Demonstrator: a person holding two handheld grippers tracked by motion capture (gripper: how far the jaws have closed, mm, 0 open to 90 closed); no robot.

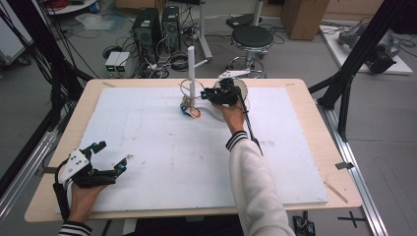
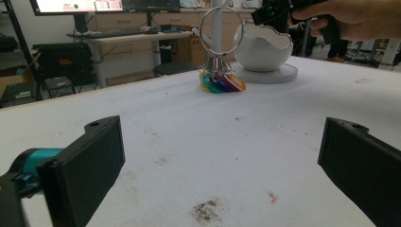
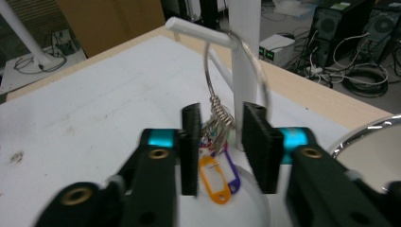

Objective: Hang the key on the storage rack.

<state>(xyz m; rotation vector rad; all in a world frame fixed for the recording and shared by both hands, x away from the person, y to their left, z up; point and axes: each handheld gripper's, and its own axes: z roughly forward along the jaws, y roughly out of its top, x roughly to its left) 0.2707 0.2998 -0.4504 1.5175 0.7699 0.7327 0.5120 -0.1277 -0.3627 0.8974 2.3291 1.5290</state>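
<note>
A large metal key ring (image 3: 259,71) hangs from the peg (image 3: 198,30) of a white stand (image 1: 191,69) at the far middle of the table. Several coloured tags (image 1: 191,111) dangle from it on small rings, among them an orange tag (image 3: 215,179), and they touch the board. My right gripper (image 3: 221,142) is at the ring, jaws a little apart with the cluster of small rings between them and the pads clear of it. My left gripper (image 1: 111,156) rests open at the front left, nothing between its jaws.
A white bowl (image 2: 263,47) on a round base stands just right of the stand, under my right hand (image 1: 231,115). A white foam board (image 1: 162,147) covers the wooden table (image 1: 314,113). Black frame posts (image 1: 354,54) rise at both sides. A stool (image 1: 252,37) and computers stand behind.
</note>
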